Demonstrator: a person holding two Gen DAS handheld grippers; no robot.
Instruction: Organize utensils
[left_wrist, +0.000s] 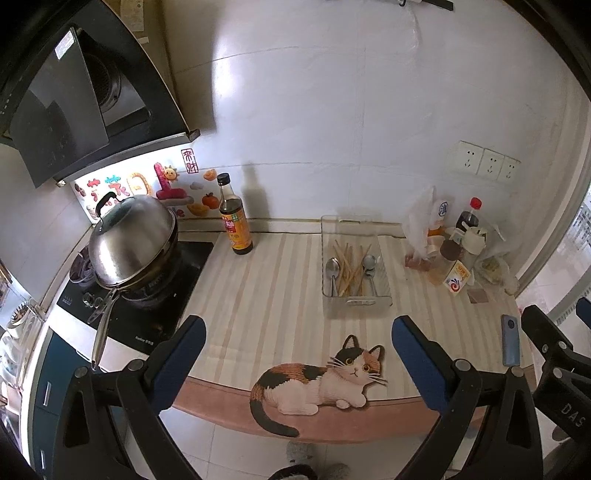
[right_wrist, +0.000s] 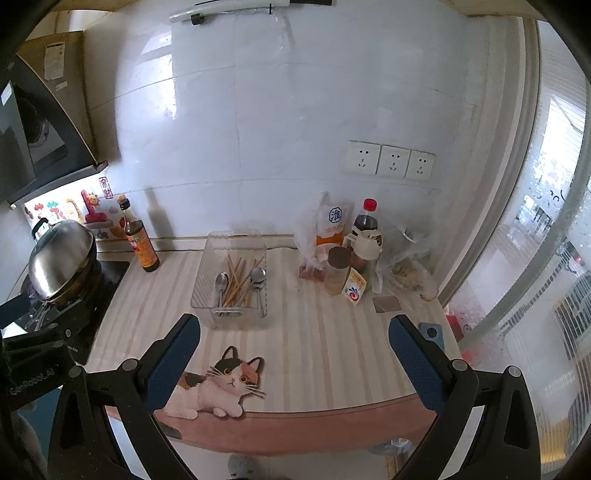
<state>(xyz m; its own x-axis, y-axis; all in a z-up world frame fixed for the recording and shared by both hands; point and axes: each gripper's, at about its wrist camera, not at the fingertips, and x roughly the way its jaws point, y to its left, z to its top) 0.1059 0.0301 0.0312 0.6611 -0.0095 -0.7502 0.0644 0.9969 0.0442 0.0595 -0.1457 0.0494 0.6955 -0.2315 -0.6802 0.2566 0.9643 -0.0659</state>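
Note:
A clear plastic tray (left_wrist: 356, 301) (right_wrist: 207, 291) stands on the striped counter mat. Inside it lie several wooden chopsticks (left_wrist: 349, 264) (right_wrist: 236, 277), flanked by a metal spoon on the left (left_wrist: 331, 269) (right_wrist: 221, 282) and metal spoons on the right (left_wrist: 369, 266) (right_wrist: 258, 277). My left gripper (left_wrist: 299, 354) hangs open above the counter's front edge, well short of the tray, with nothing between its blue pads. My right gripper (right_wrist: 295, 350) is likewise open and empty, near the front edge, right of the tray.
A lidded steel wok (left_wrist: 133, 243) (right_wrist: 61, 264) sits on the black cooktop at left. A dark sauce bottle (left_wrist: 234, 218) (right_wrist: 140, 242) stands near the wall. Bottles, jars and plastic bags (left_wrist: 454, 247) (right_wrist: 351, 251) crowd the back right. A blue phone (left_wrist: 511, 339) lies at the right edge.

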